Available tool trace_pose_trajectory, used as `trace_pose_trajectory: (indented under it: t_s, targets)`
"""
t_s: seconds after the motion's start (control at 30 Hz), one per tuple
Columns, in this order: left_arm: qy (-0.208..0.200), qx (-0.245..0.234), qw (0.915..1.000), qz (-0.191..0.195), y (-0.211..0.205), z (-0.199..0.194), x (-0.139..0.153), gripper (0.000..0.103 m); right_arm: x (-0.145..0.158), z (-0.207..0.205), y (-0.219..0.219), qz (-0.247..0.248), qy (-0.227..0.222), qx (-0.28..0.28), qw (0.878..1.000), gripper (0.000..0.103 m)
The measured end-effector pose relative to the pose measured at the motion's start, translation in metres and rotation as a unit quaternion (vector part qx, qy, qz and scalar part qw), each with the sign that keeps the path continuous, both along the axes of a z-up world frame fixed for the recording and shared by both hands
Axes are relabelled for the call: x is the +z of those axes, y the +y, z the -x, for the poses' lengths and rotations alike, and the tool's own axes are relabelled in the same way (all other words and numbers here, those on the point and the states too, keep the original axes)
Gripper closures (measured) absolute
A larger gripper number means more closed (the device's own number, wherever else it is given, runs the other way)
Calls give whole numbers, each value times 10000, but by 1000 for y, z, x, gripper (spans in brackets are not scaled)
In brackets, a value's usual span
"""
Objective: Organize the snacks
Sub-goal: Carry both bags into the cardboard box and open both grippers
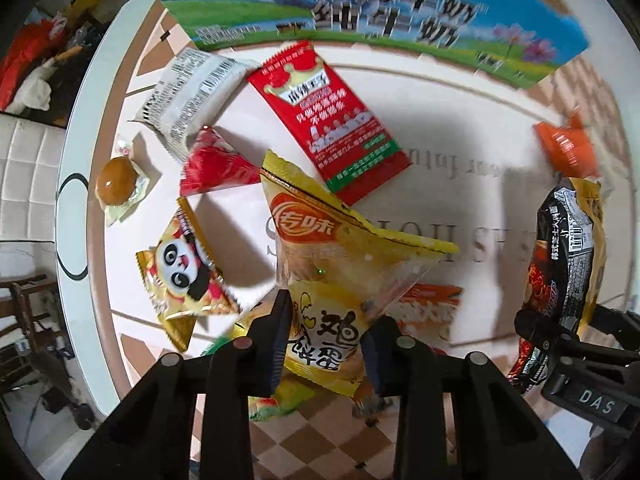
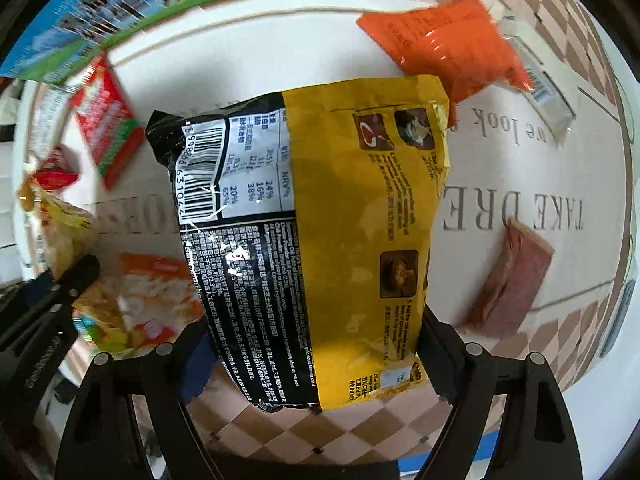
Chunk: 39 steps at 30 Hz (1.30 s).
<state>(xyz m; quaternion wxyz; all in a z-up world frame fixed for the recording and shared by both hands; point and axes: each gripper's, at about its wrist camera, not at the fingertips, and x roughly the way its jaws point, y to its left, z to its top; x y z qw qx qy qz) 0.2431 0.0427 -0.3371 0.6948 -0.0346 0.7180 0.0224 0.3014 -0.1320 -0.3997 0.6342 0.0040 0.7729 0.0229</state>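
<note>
Left gripper (image 1: 326, 338) clamped on yellow snack packet (image 1: 340, 264). Right gripper (image 2: 316, 352) clamped on black-and-yellow noodle bag (image 2: 320, 220). Both held above table (image 2: 520, 168).

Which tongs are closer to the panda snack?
Left. The left tongs, gripping the yellow egg snack, sit right beside the panda snack. The right tongs are far across.

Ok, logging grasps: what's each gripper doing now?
Left gripper: shut on the egg snack bag.
Right gripper: shut on the noodle pack.
</note>
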Motion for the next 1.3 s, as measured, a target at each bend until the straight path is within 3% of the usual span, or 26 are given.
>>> trace_pose_trajectory:
  t_s: [0.2, 0.3, 0.4, 0.53, 0.6, 0.73, 0.8, 0.87, 1.07, 1.3]
  targets:
    - [-404, 139, 9969, 662, 23, -18, 74, 75, 77, -33, -33, -530, -341, -236, 9977, 15]
    - [-762, 128, 9922, 979, 9, -46, 131, 75, 120, -50, -41, -786, -633, -214, 9947, 15]
    - [-1024, 28, 9882, 1137, 1, -92, 167, 74, 171, -77, -47, -1056, -942, -176, 9898, 15]
    - [-1160, -37, 9875, 1063, 0, -164, 184, 74, 218, -146, -50, -1138, -1340, -67, 9844, 15]
    - [-1061, 11, 9888, 1053, -4, -198, 181, 74, 225, -181, -46, -1016, -1470, -49, 9839, 15]
    - [-603, 157, 9921, 1086, -4, -267, 150, 74, 206, -258, -35, -869, -1293, -118, 9877, 15]
    - [-283, 236, 9927, 1151, -1, -294, 131, 74, 168, -283, -18, -794, -1120, -168, 9904, 15]
    - [-15, 229, 9924, 1209, -3, -317, 107, 74, 132, -294, 30, -716, -916, -224, 9930, 15]
    - [626, 296, 9911, 1141, -4, -340, 44, 74, 51, -327, 54, -484, -548, -341, 9967, 15]
    - [912, 355, 9885, 1153, -9, -349, 6, 73, 9, -350, 61, -428, -273, -306, 9982, 15]
